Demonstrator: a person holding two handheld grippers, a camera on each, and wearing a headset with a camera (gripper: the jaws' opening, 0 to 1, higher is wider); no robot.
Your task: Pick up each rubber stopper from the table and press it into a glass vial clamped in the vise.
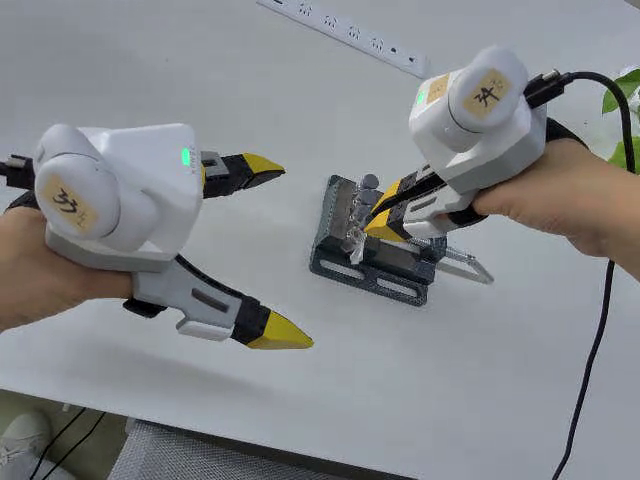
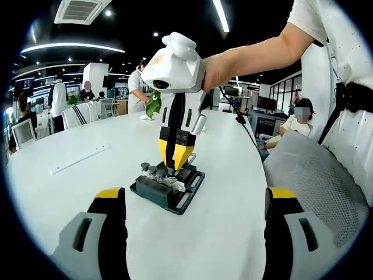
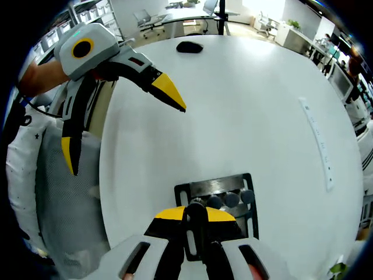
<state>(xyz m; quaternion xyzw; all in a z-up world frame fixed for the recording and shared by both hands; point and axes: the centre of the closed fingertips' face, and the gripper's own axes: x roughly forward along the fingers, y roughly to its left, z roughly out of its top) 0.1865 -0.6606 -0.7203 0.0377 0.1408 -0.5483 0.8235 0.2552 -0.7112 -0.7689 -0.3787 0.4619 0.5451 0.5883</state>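
A small dark vise stands on the white table with a row of glass vials clamped in it, several capped with grey rubber stoppers. My right gripper points down into the vise, shut on a dark stopper that sits on the nearest vial. In the right gripper view two capped vials stand just beyond my right gripper. My left gripper hovers left of the vise, open wide and holding nothing. In its own view the left gripper frames the vise and the right gripper.
A white power strip lies at the table's far side, and a black cable trails from the right gripper. A green plant stands at the right edge. A dark mouse-like object lies far off. The table's front edge is near.
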